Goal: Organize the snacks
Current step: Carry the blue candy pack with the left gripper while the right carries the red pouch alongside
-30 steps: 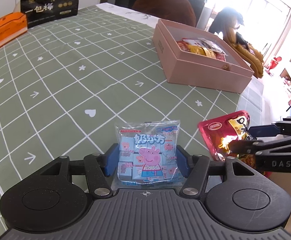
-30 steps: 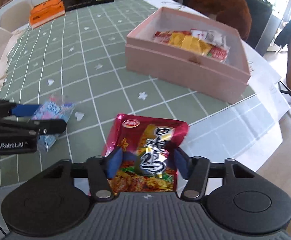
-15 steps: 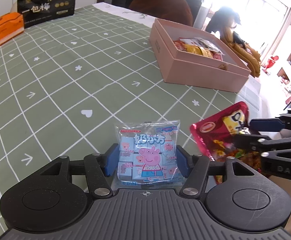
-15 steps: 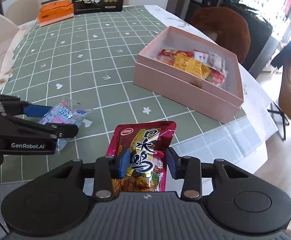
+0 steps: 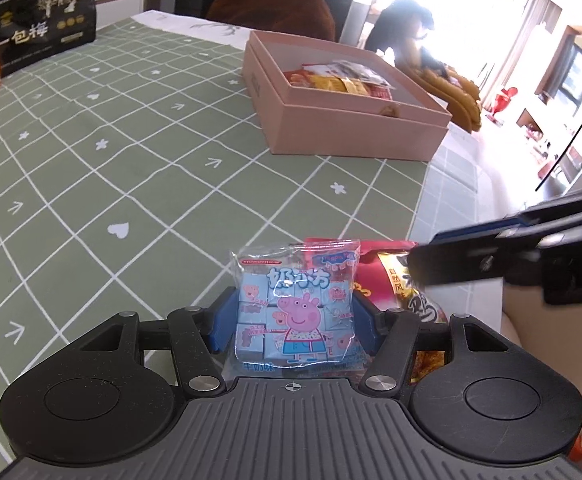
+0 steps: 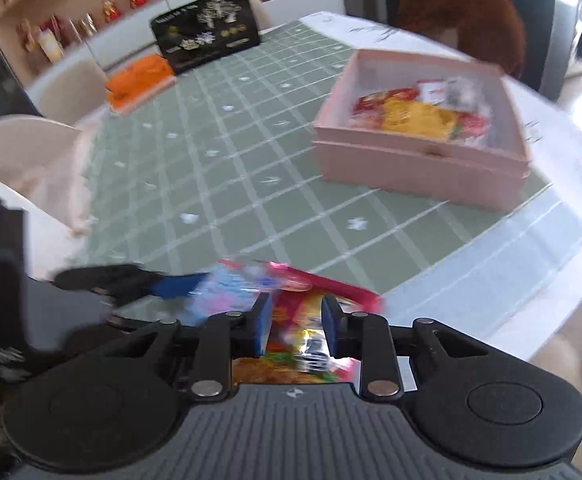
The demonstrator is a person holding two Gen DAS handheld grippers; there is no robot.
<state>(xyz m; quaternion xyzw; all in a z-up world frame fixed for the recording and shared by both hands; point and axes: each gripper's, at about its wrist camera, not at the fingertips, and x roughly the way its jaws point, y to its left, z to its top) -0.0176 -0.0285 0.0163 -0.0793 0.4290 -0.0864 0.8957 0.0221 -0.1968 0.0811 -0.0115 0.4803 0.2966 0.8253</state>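
At lower centre, the left gripper (image 5: 289,320) pinched a blue snack packet (image 5: 297,312); the right gripper (image 6: 296,326) was closing on a red packet (image 6: 303,344).

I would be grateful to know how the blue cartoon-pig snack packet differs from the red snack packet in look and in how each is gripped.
The blue cartoon-pig packet is partly clear, showing cube sweets; the red packet is opaque and glossy. The blue packet looks smaller than the red packet. The left gripper holds the blue packet at a wide span; the right gripper is closing narrowly on the red packet, bunching it. Both are sealed and outside the pink box.
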